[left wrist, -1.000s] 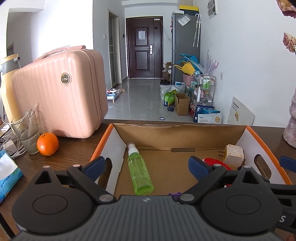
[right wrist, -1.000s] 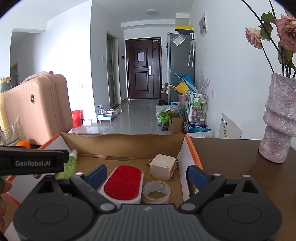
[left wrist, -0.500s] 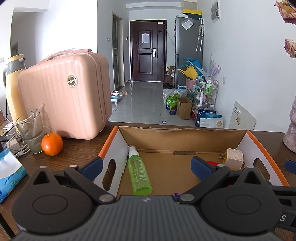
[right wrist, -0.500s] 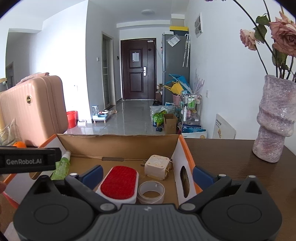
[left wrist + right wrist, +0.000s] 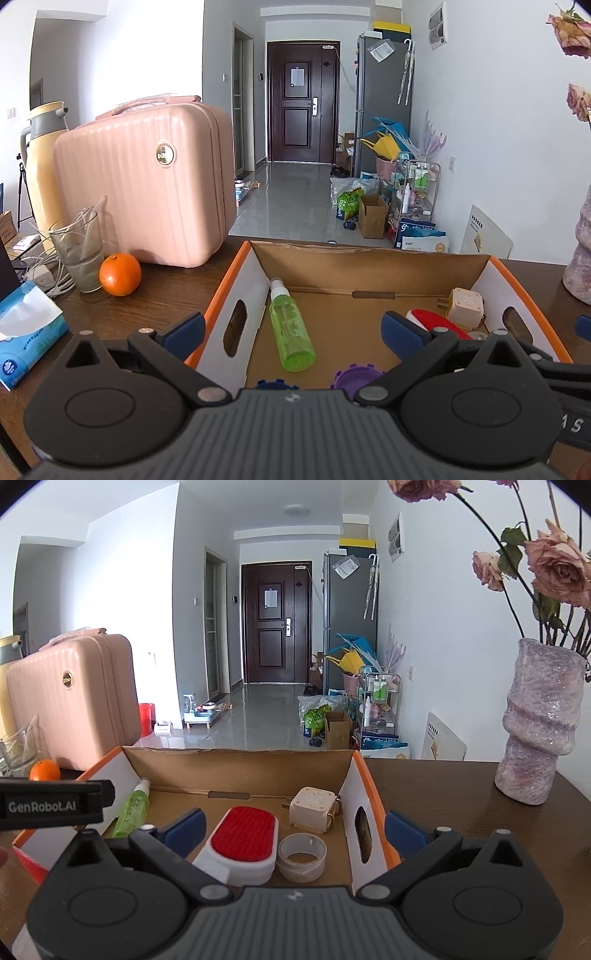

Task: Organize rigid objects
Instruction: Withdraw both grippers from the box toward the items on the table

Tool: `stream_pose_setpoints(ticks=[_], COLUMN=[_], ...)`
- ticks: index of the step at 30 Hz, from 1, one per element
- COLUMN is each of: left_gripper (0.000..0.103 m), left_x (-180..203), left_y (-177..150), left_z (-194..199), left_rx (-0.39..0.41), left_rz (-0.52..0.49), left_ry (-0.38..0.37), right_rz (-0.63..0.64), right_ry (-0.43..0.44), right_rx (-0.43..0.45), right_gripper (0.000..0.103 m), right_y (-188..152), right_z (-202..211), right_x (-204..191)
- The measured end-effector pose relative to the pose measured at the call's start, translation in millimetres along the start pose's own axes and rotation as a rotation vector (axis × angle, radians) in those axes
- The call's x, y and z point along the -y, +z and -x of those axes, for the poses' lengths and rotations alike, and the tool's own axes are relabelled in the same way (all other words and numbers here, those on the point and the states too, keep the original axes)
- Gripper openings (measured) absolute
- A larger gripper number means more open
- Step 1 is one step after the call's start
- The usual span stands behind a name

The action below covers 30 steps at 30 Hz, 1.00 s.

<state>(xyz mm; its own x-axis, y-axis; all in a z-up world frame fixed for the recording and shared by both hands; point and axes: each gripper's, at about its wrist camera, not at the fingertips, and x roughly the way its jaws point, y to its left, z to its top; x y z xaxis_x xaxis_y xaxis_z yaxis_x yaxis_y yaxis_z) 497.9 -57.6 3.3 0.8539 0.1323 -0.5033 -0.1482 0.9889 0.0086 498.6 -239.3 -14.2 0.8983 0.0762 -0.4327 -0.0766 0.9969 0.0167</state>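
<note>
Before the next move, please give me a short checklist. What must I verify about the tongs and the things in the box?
1. Right tongs open, nothing between the pads: ok.
2. Left tongs open and holding nothing: ok.
3. Green spray bottle lies flat inside the cardboard box: ok.
4. Red brush, tape roll and beige plug inside the box: ok.
5. Orange and glass stand outside the box: cannot tell if they belong to the task.
</note>
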Motion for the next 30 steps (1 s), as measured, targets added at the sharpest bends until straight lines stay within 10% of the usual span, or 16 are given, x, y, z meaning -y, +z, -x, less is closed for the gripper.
stream_pose_setpoints(ticks=[30], left_gripper=[0.103], left_x=[-23.2], left_y=[-55.8], left_z=[90.3], left_rx=[0.028], left_rz=[-0.001], left_ry=[-0.017], right_rz=[-0.028], right_ry=[-0.013], right_rx=[0.062], right_gripper=[0.103], right_y=[-45.7], right_z=[100.7], right_x=[11.1])
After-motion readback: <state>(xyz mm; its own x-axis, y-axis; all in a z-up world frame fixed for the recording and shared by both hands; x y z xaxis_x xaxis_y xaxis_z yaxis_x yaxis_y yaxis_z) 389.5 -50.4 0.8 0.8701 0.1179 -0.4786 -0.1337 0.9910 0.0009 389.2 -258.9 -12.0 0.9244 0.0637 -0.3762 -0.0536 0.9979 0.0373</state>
